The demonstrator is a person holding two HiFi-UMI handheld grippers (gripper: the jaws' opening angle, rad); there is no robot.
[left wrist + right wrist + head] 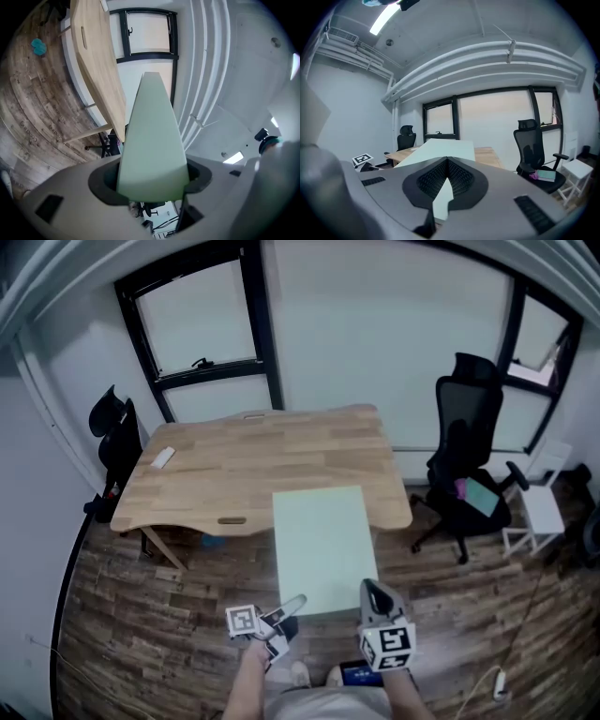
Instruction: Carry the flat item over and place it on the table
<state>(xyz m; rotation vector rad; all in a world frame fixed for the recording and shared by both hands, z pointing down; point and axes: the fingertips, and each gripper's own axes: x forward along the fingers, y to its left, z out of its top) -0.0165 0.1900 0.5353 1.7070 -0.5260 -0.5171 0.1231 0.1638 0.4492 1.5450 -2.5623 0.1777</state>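
A pale green flat board [322,547] hangs level in the air in front of the wooden table [225,465], its far edge over the table's front right part. My left gripper [287,612] is shut on the board's near left corner and my right gripper [373,596] on its near right corner. In the left gripper view the board [152,136] fills the gap of the left gripper [152,183], with the table [96,51] beyond. In the right gripper view the board [443,149] runs thin between the right gripper [446,180].
A small white object [163,457] lies on the table's left part. One black office chair [469,456] stands right of the table, another [112,437] at its left end. A white stool [539,512] is at far right. Windows line the far wall.
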